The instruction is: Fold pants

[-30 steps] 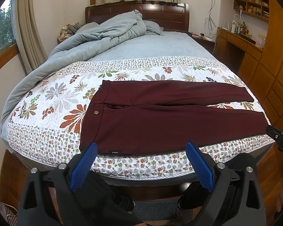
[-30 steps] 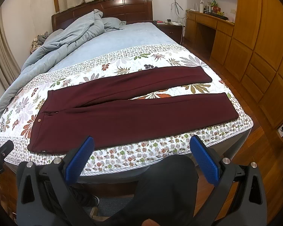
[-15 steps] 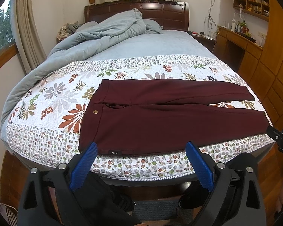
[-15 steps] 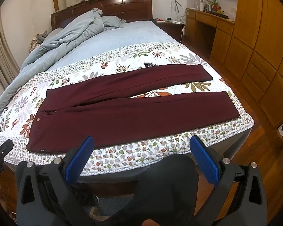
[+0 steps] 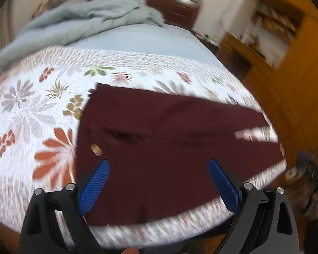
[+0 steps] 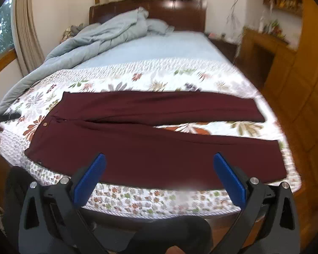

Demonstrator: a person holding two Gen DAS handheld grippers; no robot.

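Floral quilt (image 6: 137, 80) on bed, maroon pants (image 6: 159, 148) flat, wooden wardrobes (image 6: 307, 84) right

Matt maroon cloth pants (image 6: 150, 146) lie on a quilted floral cotton bedspread (image 6: 165, 80) — soft grey-blue padded duvet (image 6: 99, 36) behind, glossy dark wooden headboard (image 6: 180, 10), ribbed blue plastic finger pads (image 6: 89, 177).

Both tools open, nothing held

The left tool (image 5: 158, 183) has its blue-padded fingers (image 5: 94, 187) spread wide, with nothing between them. The right tool (image 6: 159, 178) is likewise spread wide and empty, its blue fingers (image 6: 230, 178) pointing forward. Black frames fill the lower edge of each view.
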